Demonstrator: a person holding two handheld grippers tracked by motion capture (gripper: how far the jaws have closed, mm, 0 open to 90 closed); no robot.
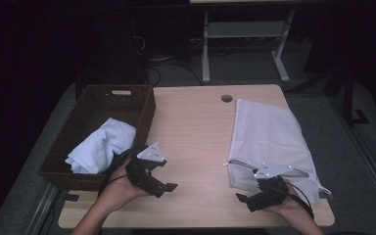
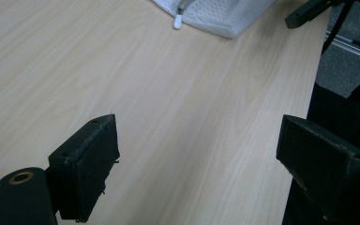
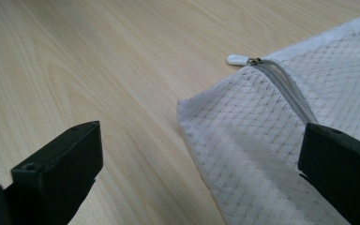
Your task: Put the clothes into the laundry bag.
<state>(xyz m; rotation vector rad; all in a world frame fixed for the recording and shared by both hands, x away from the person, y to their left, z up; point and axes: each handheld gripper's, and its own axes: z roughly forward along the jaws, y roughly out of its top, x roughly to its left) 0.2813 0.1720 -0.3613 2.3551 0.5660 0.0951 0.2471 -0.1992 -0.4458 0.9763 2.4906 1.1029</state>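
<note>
My fingers on both grippers hang released: left gripper beside the brown wicker basket, right gripper at the white mesh zip bag's near corner on the pale wooden surface.

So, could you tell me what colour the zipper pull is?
White zipper pull, clearest in the right gripper view.

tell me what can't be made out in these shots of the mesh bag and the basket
- Mesh bag: its near edge, high view, lies behind the right gripper.
- Zipper: its far end, right gripper view, runs behind the black jaw.
- Basket: what lies under the white cloth, high view, is covered.
- Left gripper: what fabric the cloth is, too small to tell.
</note>
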